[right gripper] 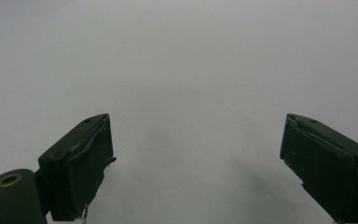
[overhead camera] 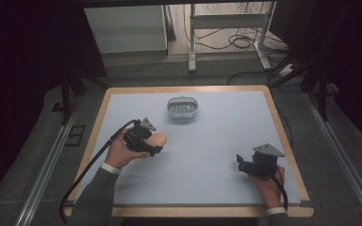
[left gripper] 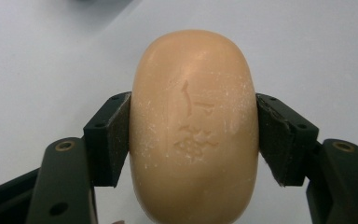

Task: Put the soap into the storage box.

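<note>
Here: left tool clamped on soap bar.
Pads press both soap flanks above the pale surface; right tool gapes wide, empty, low over it.

A lab or test workspace, set up for recording rather than living. A wood-edged table with a pale blue-grey top stands on grey carpet, flanked by metal floor rails. Dark curtains close off both sides. Behind the table, a white metal frame stands over loose black cables on the floor, beside a white cabinet. Lighting is dim beyond the tabletop.
</note>
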`<act>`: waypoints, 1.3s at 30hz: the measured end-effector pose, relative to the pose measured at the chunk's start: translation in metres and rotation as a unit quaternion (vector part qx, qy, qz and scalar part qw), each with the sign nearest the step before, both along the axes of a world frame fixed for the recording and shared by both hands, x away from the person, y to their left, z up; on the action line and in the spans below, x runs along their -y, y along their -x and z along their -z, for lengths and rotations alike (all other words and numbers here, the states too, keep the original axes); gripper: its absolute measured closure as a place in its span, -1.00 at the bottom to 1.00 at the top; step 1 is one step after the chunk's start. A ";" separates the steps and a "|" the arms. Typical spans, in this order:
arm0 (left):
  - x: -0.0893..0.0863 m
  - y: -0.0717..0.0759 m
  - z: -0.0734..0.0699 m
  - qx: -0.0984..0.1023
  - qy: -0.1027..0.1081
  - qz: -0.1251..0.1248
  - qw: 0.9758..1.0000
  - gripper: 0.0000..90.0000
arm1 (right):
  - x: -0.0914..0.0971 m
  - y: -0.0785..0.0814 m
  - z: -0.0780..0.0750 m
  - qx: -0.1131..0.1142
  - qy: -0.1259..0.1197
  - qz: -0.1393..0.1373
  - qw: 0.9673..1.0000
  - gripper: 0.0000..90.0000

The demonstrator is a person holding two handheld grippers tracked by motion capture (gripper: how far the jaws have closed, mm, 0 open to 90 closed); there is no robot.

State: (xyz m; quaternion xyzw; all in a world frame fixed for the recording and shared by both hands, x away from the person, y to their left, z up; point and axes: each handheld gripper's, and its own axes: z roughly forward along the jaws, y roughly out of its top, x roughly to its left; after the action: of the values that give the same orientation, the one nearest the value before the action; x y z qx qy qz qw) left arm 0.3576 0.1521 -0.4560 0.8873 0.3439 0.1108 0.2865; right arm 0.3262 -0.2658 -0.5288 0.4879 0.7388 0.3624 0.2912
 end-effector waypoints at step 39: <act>0.008 -0.023 -0.013 0.007 -0.008 -0.002 1.000 -0.27 | 0.000 0.000 0.000 -0.001 0.001 0.000 1.000 -0.79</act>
State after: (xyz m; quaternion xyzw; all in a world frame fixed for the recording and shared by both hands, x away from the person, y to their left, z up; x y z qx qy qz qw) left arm 0.3809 0.1443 -0.4431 0.8883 0.3422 0.1207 0.2815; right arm 0.3262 -0.2656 -0.5288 0.4881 0.7394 0.3613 0.2908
